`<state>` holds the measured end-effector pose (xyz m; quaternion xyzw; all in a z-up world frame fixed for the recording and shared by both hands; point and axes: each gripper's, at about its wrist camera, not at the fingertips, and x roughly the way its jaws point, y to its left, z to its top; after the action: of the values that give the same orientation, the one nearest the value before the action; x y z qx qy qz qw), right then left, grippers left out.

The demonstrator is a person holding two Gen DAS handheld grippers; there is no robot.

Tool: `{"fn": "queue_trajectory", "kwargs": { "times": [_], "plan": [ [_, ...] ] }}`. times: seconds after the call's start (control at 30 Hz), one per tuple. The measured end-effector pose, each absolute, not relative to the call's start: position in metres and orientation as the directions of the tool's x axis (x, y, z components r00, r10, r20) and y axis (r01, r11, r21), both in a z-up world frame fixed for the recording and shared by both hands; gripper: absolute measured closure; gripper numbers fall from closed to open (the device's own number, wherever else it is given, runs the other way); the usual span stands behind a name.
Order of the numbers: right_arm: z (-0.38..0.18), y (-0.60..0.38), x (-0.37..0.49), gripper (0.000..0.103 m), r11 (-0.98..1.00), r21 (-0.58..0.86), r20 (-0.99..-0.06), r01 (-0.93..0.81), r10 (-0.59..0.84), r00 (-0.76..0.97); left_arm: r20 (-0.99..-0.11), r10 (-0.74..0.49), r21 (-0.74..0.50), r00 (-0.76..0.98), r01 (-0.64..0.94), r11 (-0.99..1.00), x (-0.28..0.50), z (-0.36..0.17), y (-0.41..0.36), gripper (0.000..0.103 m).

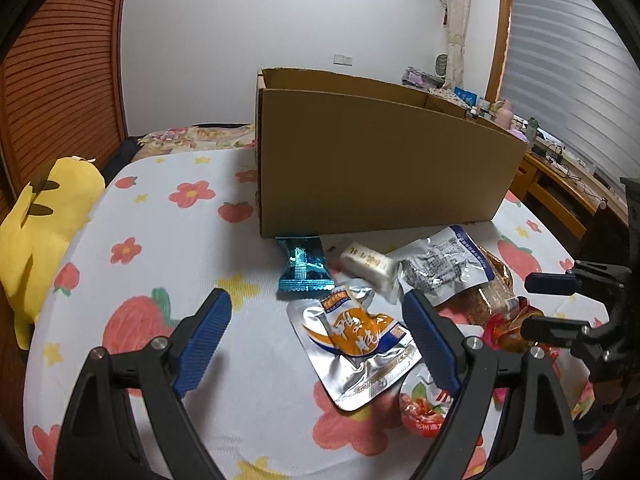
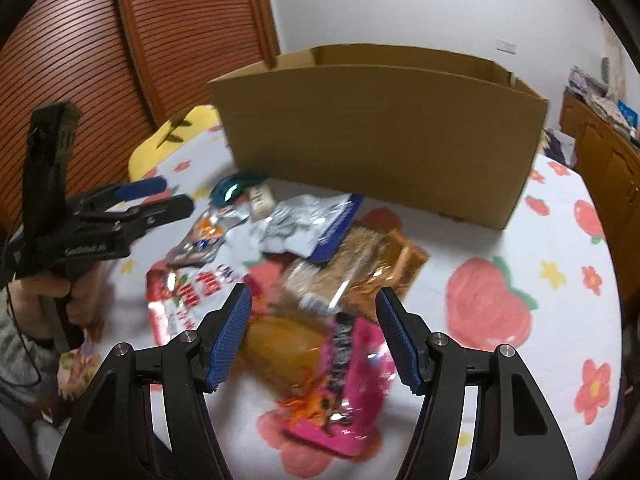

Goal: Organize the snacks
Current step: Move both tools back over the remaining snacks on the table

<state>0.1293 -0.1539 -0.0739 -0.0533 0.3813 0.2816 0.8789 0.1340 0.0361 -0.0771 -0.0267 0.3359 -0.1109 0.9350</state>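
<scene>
Now, landmark: take the cardboard box [image 1: 380,160] as your reference; it stands open-topped on the flowered bedspread [image 1: 160,216], and every snack lies on your side of its front wall.
Snack pile: nothing shows inside the box from here; the packets lie loose in a heap just in front of it, so by the look of it none is sorted yet.
Left gripper [image 1: 316,332]: your jaws stand wide apart with nothing between the pads; the silver-and-orange pouch [image 1: 356,344] lies flat in the gap below them.
Pouch axis: its long side runs diagonally away from the box, roughly along your fingers, so you would close across its narrow width.
Right gripper [image 2: 314,332]: also parted and empty, above the pink packet [image 2: 344,392] and the yellow-orange packet [image 2: 280,344].
Nearer hand: your left is nearer the teal wrapper [image 1: 304,264] and white bar [image 1: 366,266] close to the box wall; your right is nearer the brown cracker pack [image 2: 360,264].
Writing: Chinese characters show on the pouch and on the red-and-white packet [image 2: 188,292]; too small or blurred for you to read a brand.
Gripper marking: the lettering on the left tool's body, seen from the right wrist, is too blurred to read.
</scene>
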Motion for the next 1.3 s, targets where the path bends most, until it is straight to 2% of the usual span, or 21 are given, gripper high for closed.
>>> {"fn": "queue_trajectory", "kwargs": {
  "times": [0.47,1.0,1.3],
  "plan": [
    [-0.081,-0.145,0.121,0.039,0.796,0.104,-0.739,-0.596,0.463,0.489,-0.625,-0.245,-0.186,0.741,0.164,0.969,0.137,-0.081,0.049,0.015],
    [-0.07,-0.16,0.093,0.038,0.787,0.073,-0.733,-0.612,0.459,0.503,-0.635,-0.246,-0.177,0.732,0.172,0.969,0.137,-0.083,0.047,0.015],
    [-0.071,-0.171,0.082,0.037,0.794,0.016,-0.754,-0.608,0.409,0.514,-0.636,-0.246,-0.173,0.731,0.176,0.969,0.137,-0.084,0.046,0.015]
  ]
}}
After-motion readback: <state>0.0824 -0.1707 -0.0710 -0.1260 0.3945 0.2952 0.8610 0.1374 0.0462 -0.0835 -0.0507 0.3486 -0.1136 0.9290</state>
